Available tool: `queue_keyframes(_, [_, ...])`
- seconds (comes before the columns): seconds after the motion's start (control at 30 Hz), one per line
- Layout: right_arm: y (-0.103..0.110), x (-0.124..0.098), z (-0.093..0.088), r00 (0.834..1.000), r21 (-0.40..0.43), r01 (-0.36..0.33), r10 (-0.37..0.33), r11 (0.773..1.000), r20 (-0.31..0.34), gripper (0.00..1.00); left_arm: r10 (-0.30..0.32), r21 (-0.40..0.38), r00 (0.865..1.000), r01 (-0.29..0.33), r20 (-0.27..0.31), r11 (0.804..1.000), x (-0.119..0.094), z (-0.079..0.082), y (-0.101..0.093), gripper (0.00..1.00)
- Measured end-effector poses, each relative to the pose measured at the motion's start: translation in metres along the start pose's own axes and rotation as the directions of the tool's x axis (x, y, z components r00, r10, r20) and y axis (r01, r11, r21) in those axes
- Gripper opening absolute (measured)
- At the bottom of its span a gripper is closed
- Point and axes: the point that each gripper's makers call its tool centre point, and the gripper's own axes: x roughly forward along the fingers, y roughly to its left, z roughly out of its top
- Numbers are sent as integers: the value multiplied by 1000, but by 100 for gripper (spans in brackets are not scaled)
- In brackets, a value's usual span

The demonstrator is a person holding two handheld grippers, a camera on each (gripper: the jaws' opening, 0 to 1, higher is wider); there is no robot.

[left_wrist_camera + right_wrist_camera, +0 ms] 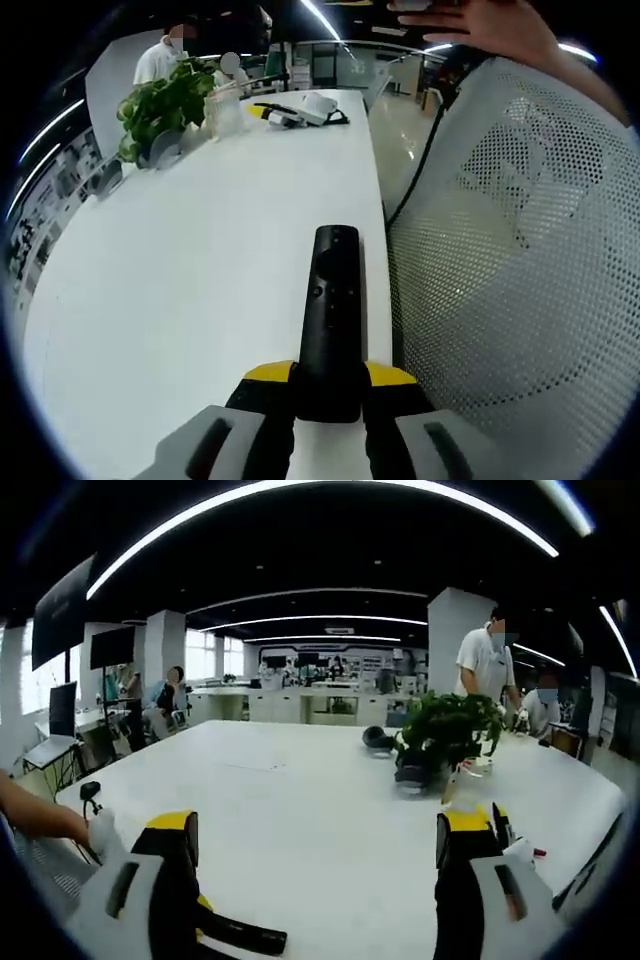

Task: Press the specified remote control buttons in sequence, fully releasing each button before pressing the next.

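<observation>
Remote (333, 310), black & slim, sits bottom centre of left gripper view, pinched at its near end betw the two yellow-tipped jaws of the left claw (330, 385); its far end points up-frame over the white counter (200, 280), near the counter's right edge. Small round buttons show on its upper face, labels too small to read. Right half of that view: white perforated mesh chair back (520, 260), a hand (490, 25) resting on its top at upper right. Upper left: leafy green plant (165, 105) on the counter, w/ a yellow-and-white device (295, 112) further right at top centre.

Right gripper view: right claw (315, 850) spread wide, jaws well apart at lower left & lower right, nothing betw them but bare counter (300, 810). Plant (448, 730) in a dark pot sits right of centre, a dark rounded item (377, 738) just left of it. Dark end of the remote (245, 938) pokes in at bottom left beside the left jaw. Person in a white top (487, 665) stands upper right behind the plant; another person seated far left in the background office
</observation>
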Motion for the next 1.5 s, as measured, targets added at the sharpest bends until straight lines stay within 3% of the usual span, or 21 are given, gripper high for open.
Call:
queue_keyframes(0.07, [-6,2,1,999,-37,21,-21,999,27,100,1,-1,1000,-1,3,1000,0,0,0,25])
queue_keyframes(0.1, [-11,5,-4,1000,-38,26,-26,999,9,100,1,-3,1000,-1,4,1000,0,0,0,25])
queue_keyframes(0.17, [-18,8,-11,999,4,33,-33,999,-21,100,5,-6,1000,-5,9,1000,0,0,0,25])
queue_keyframes(0.23, [-19,6,-11,1000,55,29,-28,998,-10,100,6,-10,1000,-6,13,1000,0,0,0,25])
queue_keyframes(0.43, [-13,2,-16,999,63,35,-35,997,1,100,7,-12,1000,-6,19,1000,0,0,0,25])
queue_keyframes(0.63, [-13,2,-18,998,-13,67,-67,998,5,100,12,-18,1000,-12,11,1000,0,1,0,25])
queue_keyframes(0.87, [-18,5,-28,996,0,78,-78,997,-37,100,23,-33,1000,-22,5,999,1,1,1,24])
queue_keyframes(1.0, [-17,6,-32,996,2,72,-71,997,-60,100,6,-4,1000,-6,28,1000,0,-1,2,24])
queue_keyframes(1.13, [-19,7,-37,993,-17,80,-81,997,-88,100,9,-9,1000,-9,18,1000,1,0,2,24])
queue_keyframes(1.27, [-19,6,-34,994,-11,83,-84,996,-74,100,1,2,1000,-1,13,1000,1,0,2,24])
queue_keyframes(1.5, [-20,8,-41,990,-27,85,-88,996,-110,100,0,56,1000,0,-7,998,-1,-3,8,23])
